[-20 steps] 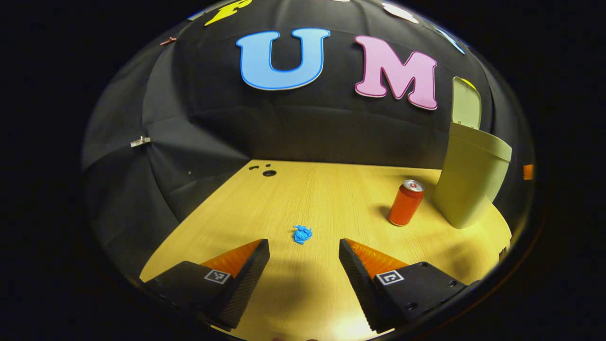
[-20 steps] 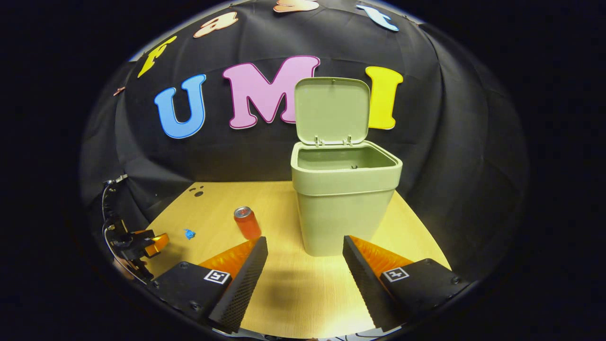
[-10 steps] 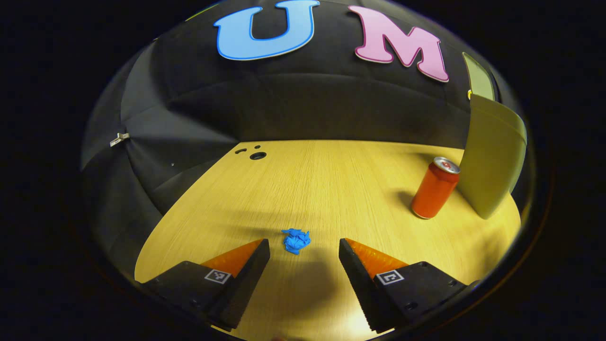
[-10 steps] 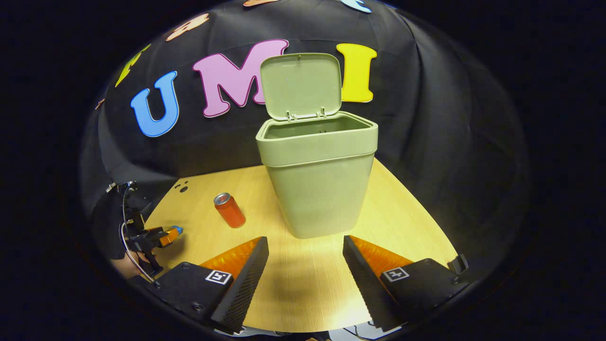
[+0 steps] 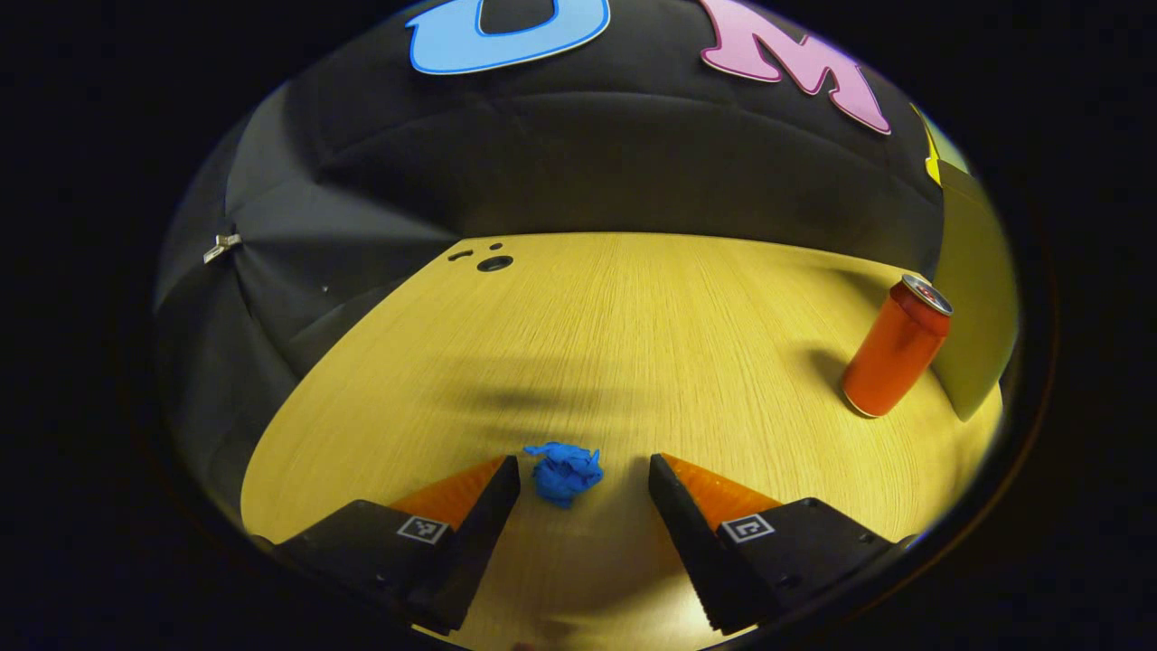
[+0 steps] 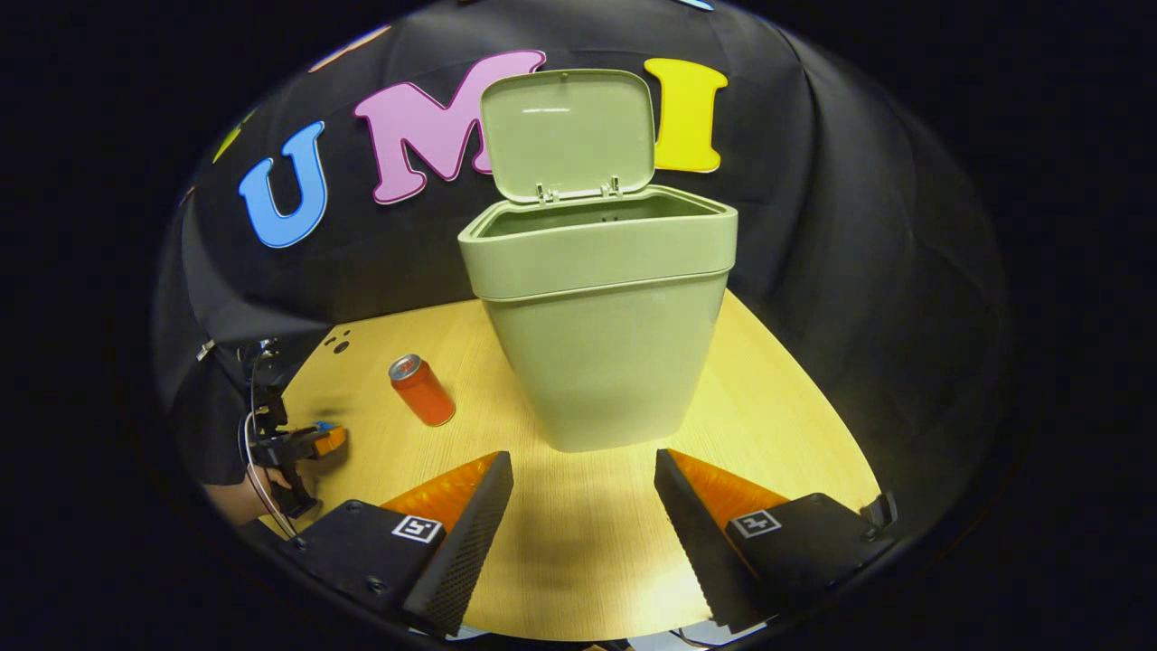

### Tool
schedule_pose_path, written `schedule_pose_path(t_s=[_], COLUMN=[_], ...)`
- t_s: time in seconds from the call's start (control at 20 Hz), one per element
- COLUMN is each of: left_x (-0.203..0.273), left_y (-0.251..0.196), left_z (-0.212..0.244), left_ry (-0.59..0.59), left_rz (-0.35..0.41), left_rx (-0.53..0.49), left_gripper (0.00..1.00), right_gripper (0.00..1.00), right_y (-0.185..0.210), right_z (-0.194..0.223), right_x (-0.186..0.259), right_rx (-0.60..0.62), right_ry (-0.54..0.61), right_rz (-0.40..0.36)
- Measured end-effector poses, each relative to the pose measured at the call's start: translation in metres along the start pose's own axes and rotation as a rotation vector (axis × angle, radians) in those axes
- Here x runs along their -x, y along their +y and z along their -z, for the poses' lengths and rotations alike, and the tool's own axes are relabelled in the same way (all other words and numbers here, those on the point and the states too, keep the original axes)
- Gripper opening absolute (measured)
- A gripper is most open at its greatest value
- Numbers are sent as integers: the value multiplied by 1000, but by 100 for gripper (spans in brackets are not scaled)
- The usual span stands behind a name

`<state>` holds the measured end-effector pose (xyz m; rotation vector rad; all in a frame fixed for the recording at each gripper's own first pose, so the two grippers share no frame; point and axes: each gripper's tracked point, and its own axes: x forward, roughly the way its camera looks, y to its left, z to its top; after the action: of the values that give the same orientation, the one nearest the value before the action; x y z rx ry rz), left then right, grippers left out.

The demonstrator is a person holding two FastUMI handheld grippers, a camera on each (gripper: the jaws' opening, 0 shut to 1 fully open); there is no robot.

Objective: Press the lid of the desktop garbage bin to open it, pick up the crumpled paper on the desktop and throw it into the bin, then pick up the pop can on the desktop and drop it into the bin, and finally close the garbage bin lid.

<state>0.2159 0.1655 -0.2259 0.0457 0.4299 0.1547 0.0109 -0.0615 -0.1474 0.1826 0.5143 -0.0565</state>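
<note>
- Left gripper view: riding on the left gripper, sitting low and close over the bench, and facing along it toward the back wall. The crumpled paper is lying just ahead between the jaws; the pop can and one wall of the garbage bin are sitting at its right edge.
- Right gripper view: riding on the right gripper, looking from slightly higher and facing the garbage bin head-on at close range, lid standing open.
- Shared ground: both views are taking in the bench, the bin, the pop can and the holes near the bench's far left corner. The right gripper view is also catching the left gripper at its lower left.
</note>
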Motion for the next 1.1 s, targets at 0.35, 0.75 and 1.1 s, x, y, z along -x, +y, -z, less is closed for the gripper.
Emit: schedule_pose_path(t_s=[0.35,0.75,1.1], left_x=[-3,1,42], left_y=[-7,-19,-39], left_z=[4,-5,-72], left_ry=[15,48,-65], left_rz=[15,19,80], left_rx=[16,-8,8], left_gripper=[72,36,35], right_gripper=[100,99,99], right_y=[10,20,15], right_z=[4,5,11], right_x=[-20,-28,-30], right_rx=[26,63,27], right_ry=[39,30,18], right_rz=[-54,-100,-103])
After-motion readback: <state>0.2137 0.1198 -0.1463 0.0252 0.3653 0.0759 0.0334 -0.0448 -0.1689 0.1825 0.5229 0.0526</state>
